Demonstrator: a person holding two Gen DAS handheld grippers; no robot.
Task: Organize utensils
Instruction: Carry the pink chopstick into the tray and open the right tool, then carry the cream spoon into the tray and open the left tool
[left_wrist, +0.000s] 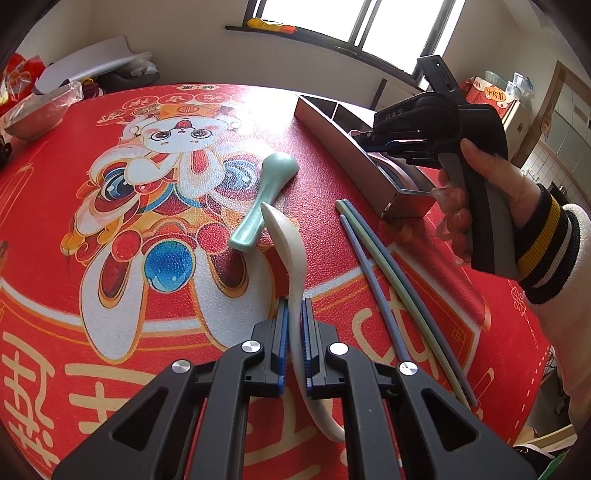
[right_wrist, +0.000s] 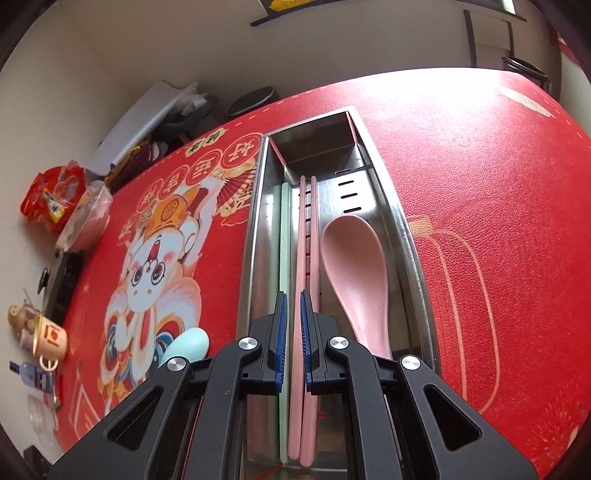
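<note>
My left gripper (left_wrist: 294, 314) is shut on the handle of a white spoon (left_wrist: 291, 251), whose bowl points away over the red mat. A teal spoon (left_wrist: 269, 188) lies just beyond it, also seen as a teal spoon (right_wrist: 186, 347) at the left. A blue and a green chopstick (left_wrist: 373, 280) lie to the right. My right gripper (right_wrist: 293, 314), also seen as the right gripper (left_wrist: 364, 138) in a hand, hovers over the steel tray (right_wrist: 255, 229) with its jaws nearly together. Below it in the tray lie pink chopsticks (right_wrist: 306, 229), a pink spoon (right_wrist: 354, 266) and a pale green chopstick (right_wrist: 284, 240).
The tray (left_wrist: 332, 122) stands at the mat's far right. A sleeve (left_wrist: 546, 240) and hand reach in from the right. Bags and a bowl (left_wrist: 33, 110) crowd the far left edge. Cups, a bottle and packets (right_wrist: 48, 332) line the table's left side.
</note>
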